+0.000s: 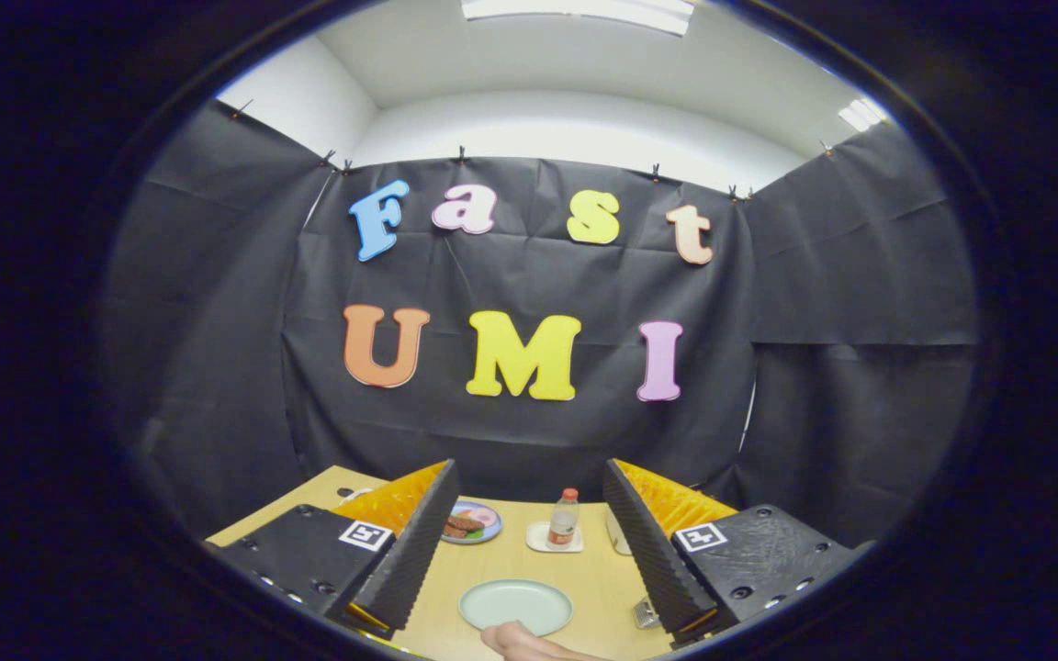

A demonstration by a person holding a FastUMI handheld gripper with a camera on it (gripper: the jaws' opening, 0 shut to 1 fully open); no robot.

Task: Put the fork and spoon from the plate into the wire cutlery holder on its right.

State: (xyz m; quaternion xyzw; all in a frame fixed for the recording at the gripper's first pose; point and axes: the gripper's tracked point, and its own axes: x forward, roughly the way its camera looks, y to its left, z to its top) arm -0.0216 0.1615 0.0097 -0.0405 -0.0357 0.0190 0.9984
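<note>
**Gripper Held High Above Table, Plate Bare**

Seen from above the wooden table [511, 560]: gripper [529, 542] spread wide, fingers well apart and holding nothing. Between the fingers, and low between their tips, a pale green plate [515, 606], apparently bare; no fork or spoon made out on it. At the plate's near rim, part of a person's hand [524, 641]. Just past the right finger's tip, a sliver of metal [645, 613], possibly the wire cutlery holder, too little of it seen to be sure. Farther back, a small dish of food [471, 522] beside the left finger, a bottle [564, 518] standing on a white coaster [554, 538], and a pale container [617, 532] against the right finger.

Best done, by this reading: tilt down first to find the cutlery, then descend straight with fingers kept wide. Open tabletop between plate and bottle; tight room on the right, near the metal piece and the table's edge.
</note>
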